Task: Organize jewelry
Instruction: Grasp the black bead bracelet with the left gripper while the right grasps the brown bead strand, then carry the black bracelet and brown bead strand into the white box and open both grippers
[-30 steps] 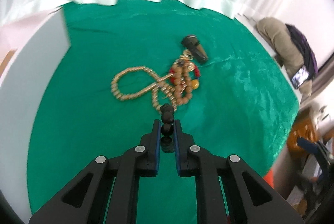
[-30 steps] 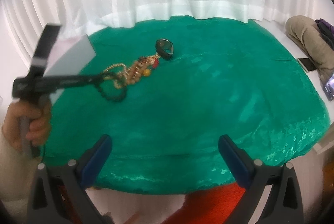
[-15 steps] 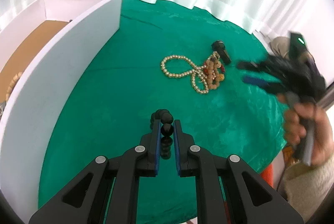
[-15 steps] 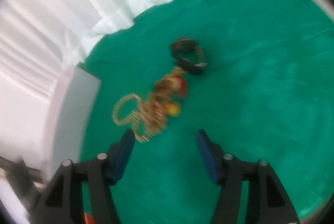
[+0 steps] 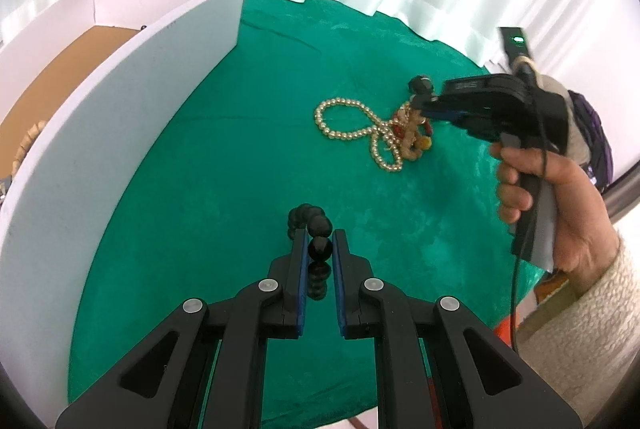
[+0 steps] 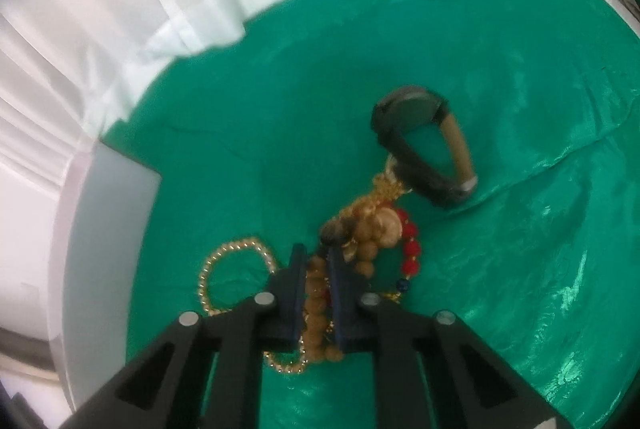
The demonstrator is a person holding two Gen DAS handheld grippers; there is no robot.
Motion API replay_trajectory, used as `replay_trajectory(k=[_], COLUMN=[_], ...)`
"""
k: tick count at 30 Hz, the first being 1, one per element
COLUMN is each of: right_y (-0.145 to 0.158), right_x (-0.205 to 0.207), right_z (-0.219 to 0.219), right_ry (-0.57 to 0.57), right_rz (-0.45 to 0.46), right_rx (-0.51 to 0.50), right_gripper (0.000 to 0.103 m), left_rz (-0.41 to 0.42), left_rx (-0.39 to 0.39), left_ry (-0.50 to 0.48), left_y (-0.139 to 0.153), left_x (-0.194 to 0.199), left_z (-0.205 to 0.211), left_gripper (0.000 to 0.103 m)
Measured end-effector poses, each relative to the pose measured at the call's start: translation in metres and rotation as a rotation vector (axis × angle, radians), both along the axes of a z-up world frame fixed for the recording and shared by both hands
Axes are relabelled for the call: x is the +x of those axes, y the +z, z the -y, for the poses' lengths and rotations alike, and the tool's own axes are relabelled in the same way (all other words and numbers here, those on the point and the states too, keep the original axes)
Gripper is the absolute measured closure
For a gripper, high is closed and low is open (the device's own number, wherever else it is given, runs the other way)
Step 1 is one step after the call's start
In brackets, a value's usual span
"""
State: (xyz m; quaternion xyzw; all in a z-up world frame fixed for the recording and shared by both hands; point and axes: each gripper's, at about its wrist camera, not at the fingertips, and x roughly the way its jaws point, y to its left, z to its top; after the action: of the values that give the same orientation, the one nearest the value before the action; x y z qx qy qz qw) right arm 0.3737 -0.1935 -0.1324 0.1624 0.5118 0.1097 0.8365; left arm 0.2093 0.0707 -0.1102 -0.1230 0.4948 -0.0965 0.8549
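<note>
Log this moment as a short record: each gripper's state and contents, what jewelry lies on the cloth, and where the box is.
left gripper: shut on black bead bracelet, held over the green cloth
right gripper: jaws have just closed, shut on wooden bead bracelet in the pile
pile on cloth: gold bead necklace, red bead strand, tangled together
wristwatch: black, lying against the far end of the pile
white box: on the left, open, brown floor inside

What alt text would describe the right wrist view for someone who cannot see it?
A black two-finger gripper is shut on tan wooden beads in a tangled pile with a gold chain and red beads. A dark watch lies beyond on green cloth.
</note>
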Motion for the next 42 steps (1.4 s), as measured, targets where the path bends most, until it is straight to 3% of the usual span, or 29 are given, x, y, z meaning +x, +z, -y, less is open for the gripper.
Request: replay_trajectory(k=[4, 19, 28, 42], right_y=[0.033, 0.119, 0.141, 0.157], right_x=[-0.026, -0.111, -0.134, -0.153], right_z=[0.015, 0.008, -0.010, -0.060], right_ry=[0.019, 0.207, 0.281, 0.411], right_rz=[0.088, 0.299, 0.341, 0.356], right_rx=[0.048, 0.036, 0.065, 0.099], right_gripper=[0.092, 0.092, 0.092, 0.092], left_rz=[0.002, 0.086, 0.118, 0.140], left_rx=[-0.005, 0.015, 0.003, -0.062], left_ry=[0.015, 0.006, -0.009, 0.031], left_y=[0.006, 0.071, 0.093, 0.124], left_x=[-0.002, -0.026, -0.045, -0.063], left_z=[0.001, 0.018, 0.016, -0.020], left_gripper=[0.093, 0.093, 0.093, 0.093])
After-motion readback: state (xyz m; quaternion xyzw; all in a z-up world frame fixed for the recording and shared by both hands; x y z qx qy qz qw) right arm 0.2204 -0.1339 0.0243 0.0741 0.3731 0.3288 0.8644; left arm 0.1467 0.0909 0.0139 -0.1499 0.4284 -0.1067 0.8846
